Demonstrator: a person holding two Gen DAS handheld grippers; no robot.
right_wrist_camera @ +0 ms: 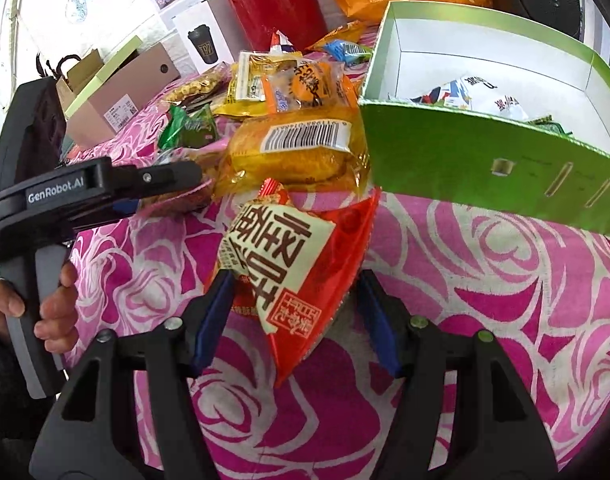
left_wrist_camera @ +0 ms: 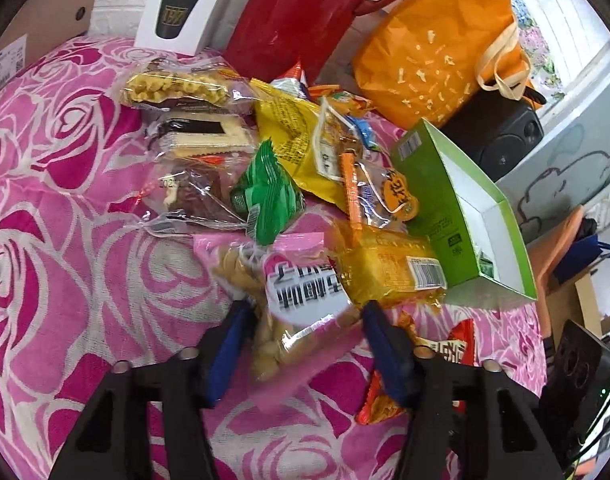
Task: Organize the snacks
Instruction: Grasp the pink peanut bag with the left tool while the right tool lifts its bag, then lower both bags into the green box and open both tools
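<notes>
On pink rose-print cloth: snack heap, green box (open-topped), red flask.

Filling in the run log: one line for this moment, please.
left gripper: open around pink snack bag | right gripper: open around red snack packet | green box: few packets inside

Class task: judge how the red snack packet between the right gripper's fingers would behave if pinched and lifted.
The red snack packet looks puffed and crinkly, so it would probably dent and crackle under the right gripper, whose jaws stand open around it. Its glossy film may slip. It seems light for its size, and lifted by one end it would likely sag.
</notes>
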